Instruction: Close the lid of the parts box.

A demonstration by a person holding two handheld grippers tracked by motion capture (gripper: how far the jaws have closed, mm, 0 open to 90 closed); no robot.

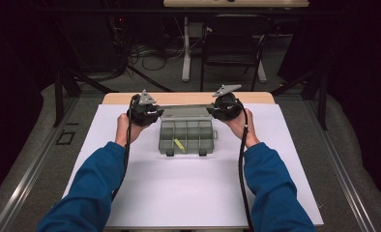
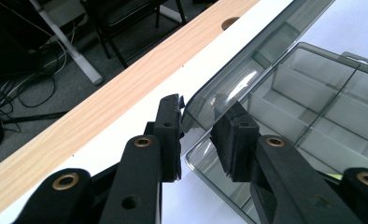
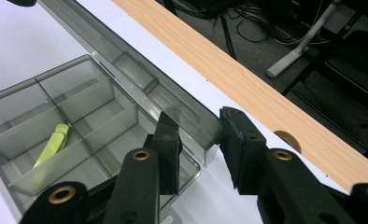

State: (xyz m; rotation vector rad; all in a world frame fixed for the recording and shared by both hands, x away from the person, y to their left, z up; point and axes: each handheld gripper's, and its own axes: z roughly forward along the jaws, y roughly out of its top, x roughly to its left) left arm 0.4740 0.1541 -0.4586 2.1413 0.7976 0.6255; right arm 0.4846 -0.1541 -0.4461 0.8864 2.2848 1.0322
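A grey see-through compartment box (image 1: 186,137) lies open on the white sheet. Its lid (image 1: 186,113) is tilted up along the far side. My left gripper (image 1: 160,114) is at the lid's left corner and my right gripper (image 1: 210,110) at its right corner. In the left gripper view the lid's (image 2: 247,79) corner sits between the pads of the gripper (image 2: 198,126), which is shut on it. In the right gripper view the gripper (image 3: 198,135) is likewise shut on the lid's (image 3: 140,74) end. A yellow-green piece (image 3: 53,142) lies in one front compartment (image 1: 179,144).
The white sheet (image 1: 179,193) covers most of the table, and a wooden strip (image 1: 188,98) with a cable hole (image 3: 287,140) runs along the far edge. Beyond it stand a black chair (image 1: 232,43), a white desk leg (image 1: 186,48) and floor cables.
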